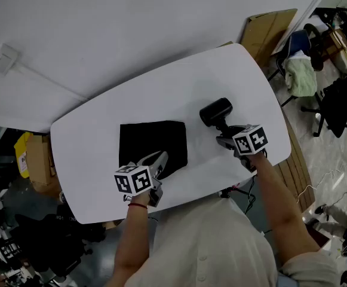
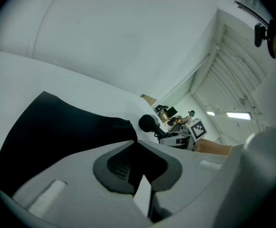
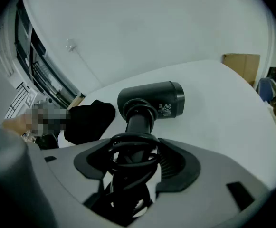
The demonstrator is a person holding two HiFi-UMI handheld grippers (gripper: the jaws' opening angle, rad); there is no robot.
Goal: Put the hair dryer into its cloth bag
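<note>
A black hair dryer lies on the white table, its barrel away from me and its handle wound with black cord. My right gripper grips that handle; in the right gripper view the cord-wrapped handle fills the gap between the pads, with the barrel beyond. The flat black cloth bag lies left of the dryer. My left gripper is shut on the bag's near right edge. In the left gripper view the cloth runs up to the closed tips, and the dryer shows beyond.
The table's near edge runs just under both grippers. Off its right side stand a cardboard sheet, a chair draped with cloth and a black office chair. Boxes sit on the floor at left.
</note>
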